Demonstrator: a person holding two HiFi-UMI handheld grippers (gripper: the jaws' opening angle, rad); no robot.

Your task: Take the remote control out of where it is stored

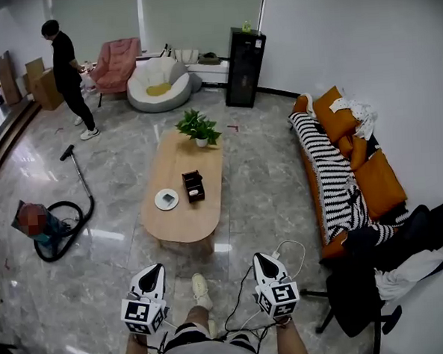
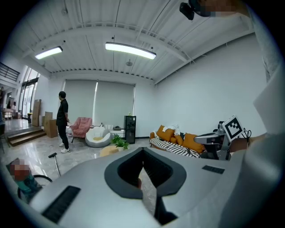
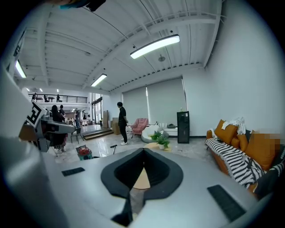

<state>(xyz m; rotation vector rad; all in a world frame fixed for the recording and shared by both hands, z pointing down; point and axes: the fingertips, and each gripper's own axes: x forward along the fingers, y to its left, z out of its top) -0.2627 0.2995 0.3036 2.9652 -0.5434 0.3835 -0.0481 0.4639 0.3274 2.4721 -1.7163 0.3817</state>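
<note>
both jaws are clenched on nothing: left gripper and right gripper sit low in frame. the remote probably sits in the dark box on the worktop at centre frame; walk closer, then open one pair.

bare grey floor runs from the left gripper and right gripper up to the wooden table, so that way is open. on the table a black box and a white dish sit side by side in the middle, and a leafy plant stands at the far end. a vacuum cleaner lies on the left, and a striped sofa and a black chair crowd the right.
</note>
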